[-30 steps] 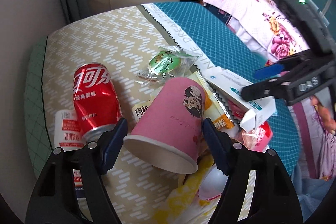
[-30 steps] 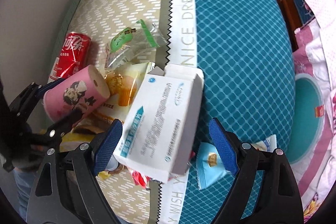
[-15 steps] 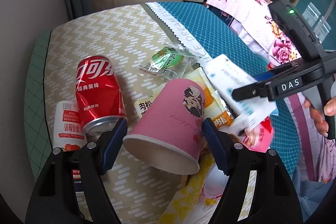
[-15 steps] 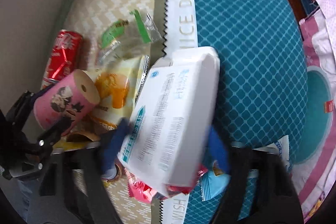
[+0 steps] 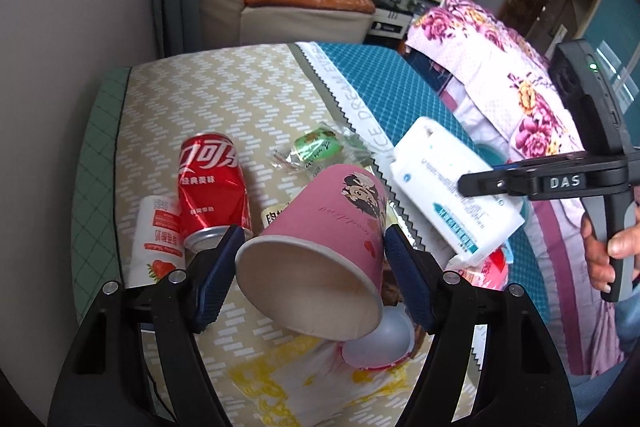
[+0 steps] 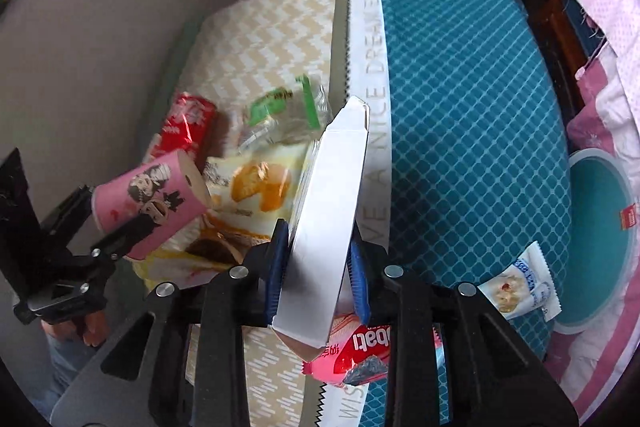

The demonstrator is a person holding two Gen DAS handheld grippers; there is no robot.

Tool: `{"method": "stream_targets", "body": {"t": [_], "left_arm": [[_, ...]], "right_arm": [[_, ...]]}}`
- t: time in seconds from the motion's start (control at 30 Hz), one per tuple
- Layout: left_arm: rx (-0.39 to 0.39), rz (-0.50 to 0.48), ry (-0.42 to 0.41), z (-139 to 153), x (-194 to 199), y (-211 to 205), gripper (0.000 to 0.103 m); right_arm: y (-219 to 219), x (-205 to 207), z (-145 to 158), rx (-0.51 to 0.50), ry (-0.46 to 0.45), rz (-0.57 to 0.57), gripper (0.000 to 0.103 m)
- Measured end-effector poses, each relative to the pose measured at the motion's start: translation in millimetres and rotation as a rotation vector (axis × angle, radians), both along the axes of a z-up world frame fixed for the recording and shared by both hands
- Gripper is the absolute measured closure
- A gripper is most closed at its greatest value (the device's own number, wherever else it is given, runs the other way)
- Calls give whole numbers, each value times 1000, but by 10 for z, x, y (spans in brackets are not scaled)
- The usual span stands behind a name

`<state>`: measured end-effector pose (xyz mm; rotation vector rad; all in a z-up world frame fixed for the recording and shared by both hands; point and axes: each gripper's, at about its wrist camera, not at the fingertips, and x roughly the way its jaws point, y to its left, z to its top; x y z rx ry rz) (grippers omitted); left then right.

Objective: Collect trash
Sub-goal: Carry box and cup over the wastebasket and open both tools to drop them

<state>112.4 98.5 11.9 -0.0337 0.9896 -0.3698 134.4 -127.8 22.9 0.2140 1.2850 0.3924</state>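
The left hand-held gripper grips a pink paper cup, tilted above the patterned desk. The right hand-held gripper clamps a white box edge-on above snack wrappers. A red can lies beside the cup.

The table wears a cloth, beige zigzag on the left and teal diamond on the right, split by a white lettered band. On the beige half lie a red cola can, a small white bottle just left of it, and a green snack packet farther back. A yellow pastry wrapper lies near the band, a pink wrapper on its near end, and a white sachet on the teal.
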Motion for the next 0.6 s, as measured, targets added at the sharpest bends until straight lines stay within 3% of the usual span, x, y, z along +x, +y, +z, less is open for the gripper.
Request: {"method": "stream_targets", "body": {"t": [0.37,0.6], "left_arm": [[17,-17,-47,266,-85,-352,30],[31,-104,-52,342,-41,-1036,30]], "right_arm": [[-657,-168,392,57,-117,-127,76],[-1313,-304,412,74,-163,-272,76]]}}
